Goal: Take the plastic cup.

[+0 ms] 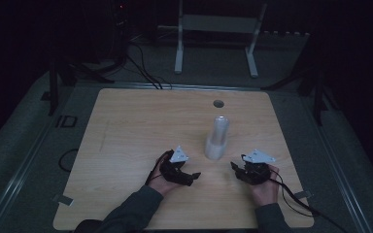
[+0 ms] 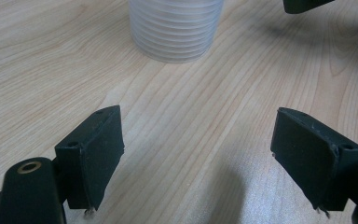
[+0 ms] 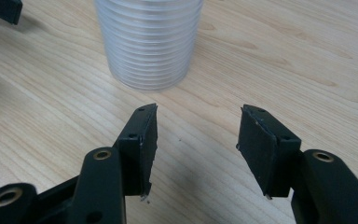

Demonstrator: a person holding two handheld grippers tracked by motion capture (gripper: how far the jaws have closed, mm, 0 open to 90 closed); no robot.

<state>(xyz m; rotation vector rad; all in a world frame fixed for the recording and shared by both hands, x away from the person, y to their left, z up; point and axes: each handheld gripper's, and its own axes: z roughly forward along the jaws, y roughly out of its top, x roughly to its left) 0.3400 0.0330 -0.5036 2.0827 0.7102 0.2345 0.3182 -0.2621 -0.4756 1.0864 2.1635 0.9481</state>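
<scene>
A tall stack of clear ribbed plastic cups [image 1: 217,138] stands upside down on the wooden table [image 1: 126,126], between my two hands. My left gripper [image 1: 190,177] rests on the table just left of the stack, jaws wide open and empty; the stack's base [image 2: 175,28] sits ahead of its jaws. My right gripper [image 1: 237,170] lies just right of the stack, also open with nothing between its fingers. The cups [image 3: 149,42] stand close ahead and a little left of its jaws. The tip of the other gripper [image 3: 2,9] shows at the far left.
A round cable hole [image 1: 218,103] sits near the table's far edge. A white metal frame [image 1: 218,29] stands on the floor beyond the table. Cables [image 1: 141,68] trail across the dark floor at the back left. The room around is dim.
</scene>
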